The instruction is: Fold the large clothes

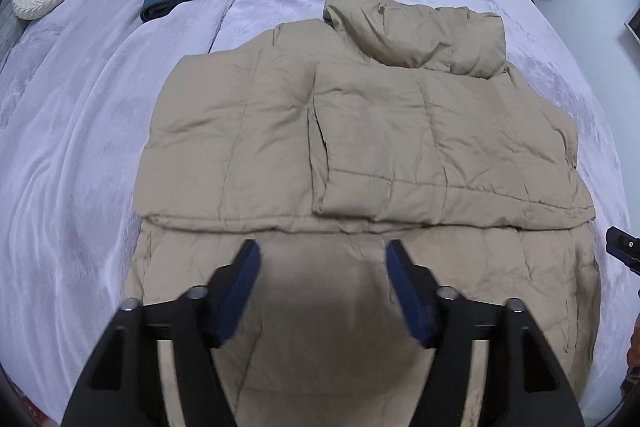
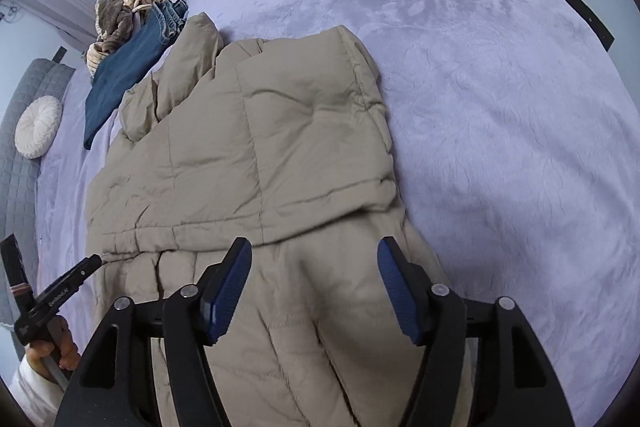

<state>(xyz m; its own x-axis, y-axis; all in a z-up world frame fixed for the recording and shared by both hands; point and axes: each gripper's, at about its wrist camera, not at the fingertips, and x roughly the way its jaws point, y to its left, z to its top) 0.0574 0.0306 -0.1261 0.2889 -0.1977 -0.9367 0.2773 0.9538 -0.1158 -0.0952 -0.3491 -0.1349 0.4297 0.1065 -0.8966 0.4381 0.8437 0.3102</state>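
Both tongs, left (image 1: 322,259) and right (image 2: 314,259), hang apart, empty, above the puffy jacket (image 1: 360,131): light, soft, springy; pinch its near hem corners.

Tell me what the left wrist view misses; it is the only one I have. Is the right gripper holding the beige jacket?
Observer: No. The right gripper is open above the beige jacket, its fingers clear of the fabric.
Operator: What lies past the jacket's right edge?
Observer: Bare lavender bedspread, with nothing lying on it.
Operator: Can you see who holds the left gripper?
Observer: Partly: a hand with a white sleeve grips its handle at the lower left of the right wrist view.
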